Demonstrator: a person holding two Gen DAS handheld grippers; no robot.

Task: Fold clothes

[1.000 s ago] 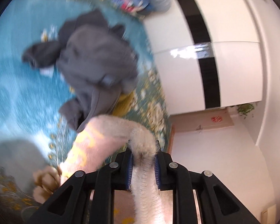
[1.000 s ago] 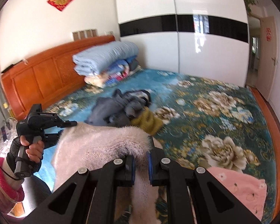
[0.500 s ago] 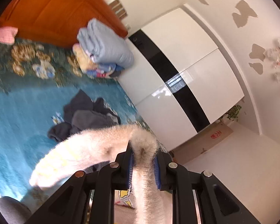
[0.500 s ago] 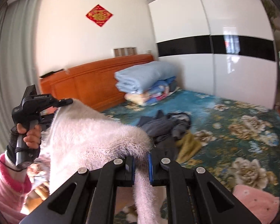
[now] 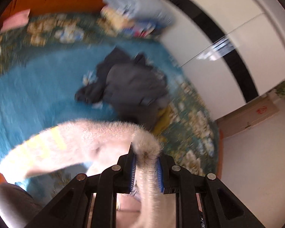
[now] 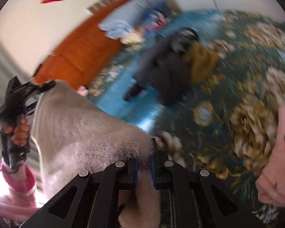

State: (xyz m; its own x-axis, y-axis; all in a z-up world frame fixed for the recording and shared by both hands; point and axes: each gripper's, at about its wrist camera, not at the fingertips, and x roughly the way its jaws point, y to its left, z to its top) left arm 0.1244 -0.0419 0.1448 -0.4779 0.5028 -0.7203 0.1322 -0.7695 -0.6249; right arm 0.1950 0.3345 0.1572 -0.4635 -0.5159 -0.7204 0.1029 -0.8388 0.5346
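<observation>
A fluffy pale pink sweater point(image 6: 76, 129) hangs in the air between both grippers over the bed. My left gripper point(image 5: 146, 168) is shut on one furry edge of it, and a sleeve point(image 5: 47, 150) trails off to the left. My right gripper point(image 6: 143, 168) is shut on another edge. In the right wrist view the left gripper point(image 6: 45, 86) shows at far left, held in a hand point(image 6: 19, 133) with a pink cuff. Both views are blurred by motion.
A heap of dark grey clothes point(image 5: 131, 89) with a mustard garment point(image 6: 201, 60) lies mid-bed on the blue floral bedspread point(image 5: 38, 87). A pink garment point(image 6: 279, 155) lies at right. Folded blue quilts point(image 5: 134, 5) sit by the wooden headboard point(image 6: 81, 51). White wardrobe point(image 5: 237, 43) beyond.
Both grippers have swung down from the raised position of half a second ago, still holding the sweater. The views now tilt toward the bed and are smeared by the motion.
</observation>
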